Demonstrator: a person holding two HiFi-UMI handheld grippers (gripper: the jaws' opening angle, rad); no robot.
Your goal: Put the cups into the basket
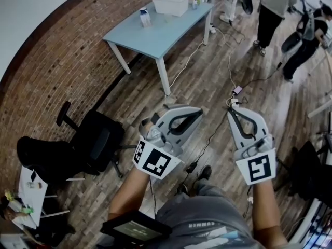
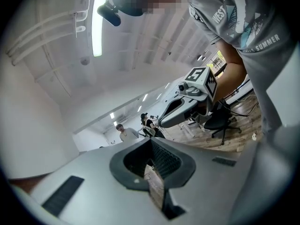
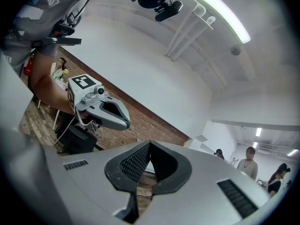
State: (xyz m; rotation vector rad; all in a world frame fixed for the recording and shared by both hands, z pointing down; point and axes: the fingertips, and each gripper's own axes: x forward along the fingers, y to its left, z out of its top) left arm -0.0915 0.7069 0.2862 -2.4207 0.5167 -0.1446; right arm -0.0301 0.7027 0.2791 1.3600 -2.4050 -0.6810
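A white basket [image 1: 170,3] stands at the far end of a light-blue table [image 1: 161,35], well ahead of me. A small cup-like thing [image 1: 145,17] stands on the table to the basket's left; it is too small to make out. My left gripper [image 1: 196,113] and right gripper [image 1: 231,109] are held side by side above the wooden floor, short of the table. In the left gripper view, the left gripper [image 2: 151,142] is shut with nothing between its pads. In the right gripper view, the right gripper [image 3: 149,145] is likewise shut and empty.
A black office chair [image 1: 98,141] stands to my left by the brick wall. Cables [image 1: 228,61] run across the floor ahead. Two people [image 1: 272,9] stand at the back right. A small white table [image 1: 28,196] sits at the lower left.
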